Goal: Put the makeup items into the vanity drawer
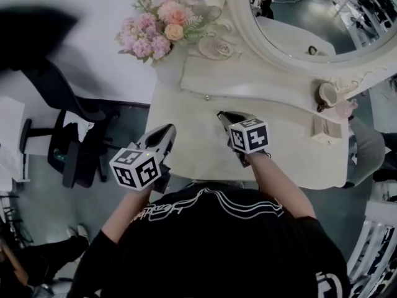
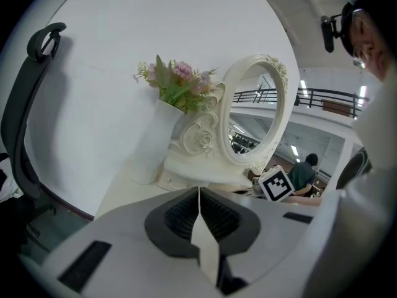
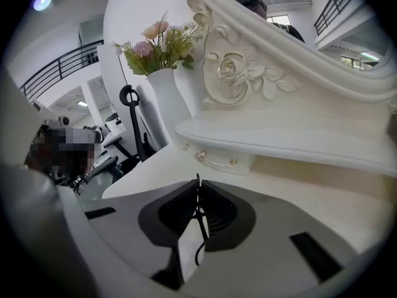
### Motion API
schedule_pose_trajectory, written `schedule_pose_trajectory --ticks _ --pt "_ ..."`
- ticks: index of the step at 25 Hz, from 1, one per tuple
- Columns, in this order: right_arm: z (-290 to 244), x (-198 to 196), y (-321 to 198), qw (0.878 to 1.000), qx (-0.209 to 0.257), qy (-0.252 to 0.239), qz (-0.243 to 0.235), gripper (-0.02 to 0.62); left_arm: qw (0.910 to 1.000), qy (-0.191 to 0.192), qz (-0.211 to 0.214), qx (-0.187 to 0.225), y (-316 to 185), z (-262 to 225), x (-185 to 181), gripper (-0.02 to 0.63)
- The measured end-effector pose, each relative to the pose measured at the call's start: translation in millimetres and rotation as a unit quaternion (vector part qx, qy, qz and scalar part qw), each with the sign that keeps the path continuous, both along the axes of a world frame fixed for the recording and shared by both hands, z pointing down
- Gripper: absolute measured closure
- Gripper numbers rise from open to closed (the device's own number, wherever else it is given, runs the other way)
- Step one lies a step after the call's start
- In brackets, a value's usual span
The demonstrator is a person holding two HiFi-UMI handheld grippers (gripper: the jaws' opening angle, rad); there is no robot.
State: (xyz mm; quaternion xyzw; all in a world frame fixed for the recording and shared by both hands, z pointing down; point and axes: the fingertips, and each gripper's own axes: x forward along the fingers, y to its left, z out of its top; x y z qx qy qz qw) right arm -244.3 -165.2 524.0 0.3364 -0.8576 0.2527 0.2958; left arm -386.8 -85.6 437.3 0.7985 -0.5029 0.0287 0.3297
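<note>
Over the white vanity tabletop (image 1: 291, 157) my right gripper (image 1: 222, 114) points at the small closed drawer (image 3: 217, 160) with two knobs under the shelf. Its jaws (image 3: 198, 177) are shut, with a thin black wire-like thing (image 3: 200, 228) caught between the pads. The left gripper (image 1: 169, 129) hovers at the table's left front, shut (image 2: 199, 188) with nothing between its pads. Makeup items stand at the table's right end: a round cream pot (image 1: 327, 94), a pink piece (image 1: 343, 109) and a small white box (image 1: 322, 129).
A white vase (image 1: 167, 64) of pink flowers (image 1: 155, 27) stands at the back left of the table. The oval mirror (image 1: 310, 17) in its carved frame rises behind the shelf. A black office chair (image 1: 74, 141) sits on the floor to the left.
</note>
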Motion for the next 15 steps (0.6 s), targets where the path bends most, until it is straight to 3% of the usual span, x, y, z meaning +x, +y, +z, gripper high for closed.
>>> schedule_pose_trajectory --ticks 8,15 --pt "-45.4 55.2 3.6 0.999 0.034 -0.023 -0.017 0.551 0.9994 0.005 0.031 0.012 -14.1 -17.2 64.7 0.578" --pt "-76.1 121.6 9.2 0.996 0.082 -0.008 -0.036 0.552 0.9980 0.007 0.059 0.021 -22.2 -27.9 126.0 0.578"
